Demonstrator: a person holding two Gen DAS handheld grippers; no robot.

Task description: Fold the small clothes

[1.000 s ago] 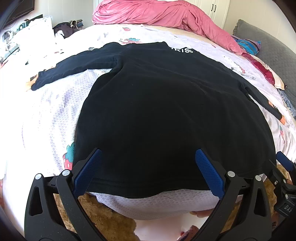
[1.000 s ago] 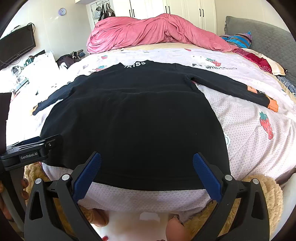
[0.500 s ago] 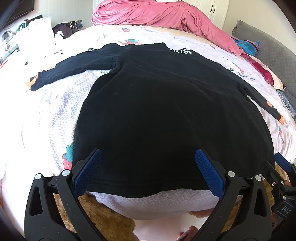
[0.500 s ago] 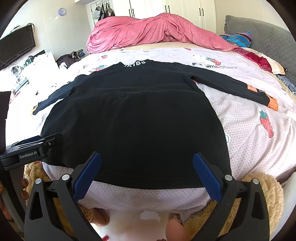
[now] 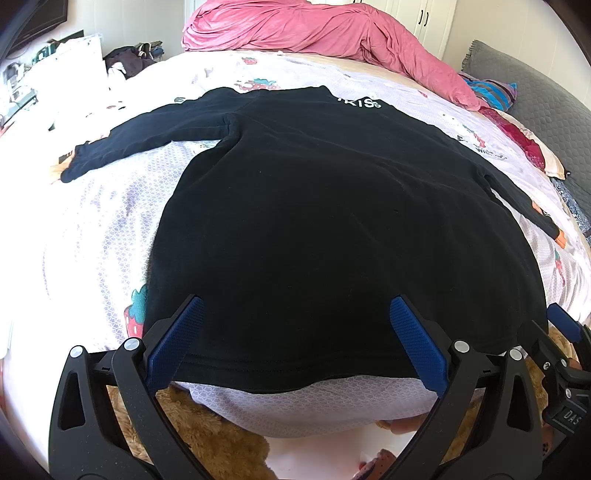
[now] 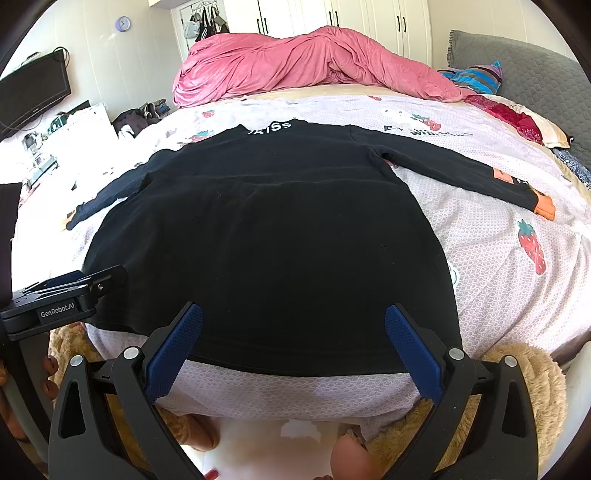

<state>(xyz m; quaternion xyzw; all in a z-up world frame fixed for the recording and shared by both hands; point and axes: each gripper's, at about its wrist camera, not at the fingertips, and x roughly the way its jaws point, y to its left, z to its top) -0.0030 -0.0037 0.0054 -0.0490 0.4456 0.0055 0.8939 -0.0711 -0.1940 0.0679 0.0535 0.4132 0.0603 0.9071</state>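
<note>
Broadly, a bed (image 5: 92, 229) with a pale sheet printed with strawberries fills both views, and a rumpled pink quilt (image 5: 314, 33) is heaped at its far end beside a grey headboard (image 6: 535, 62). Spread flat across the sheet lies a black long-sleeved top (image 5: 332, 221), back side up, with white lettering at its collar on the far side and its hem running along the near edge of the bed. Its sleeves stretch out to either side; the one on the right ends in an orange cuff (image 6: 543, 205).

At the near edge, the left gripper (image 5: 295, 343) hovers with its two blue-padded fingers (image 5: 177, 343) spread wide, clasping nothing. Seen from its camera, the hem of the top passes between the two fingers, whose tips overlap the dark cloth, though whether they touch it cannot be told.

Likewise, the right gripper (image 6: 293, 347) has its fingers (image 6: 410, 350) held wide apart and empty, framing the hem toward the top's right side. From the right wrist view the black body of the left gripper shows at the left margin, just beside the top's lower left corner.

Below the bed's edge lies a tan fuzzy rug (image 6: 524, 384).
</note>
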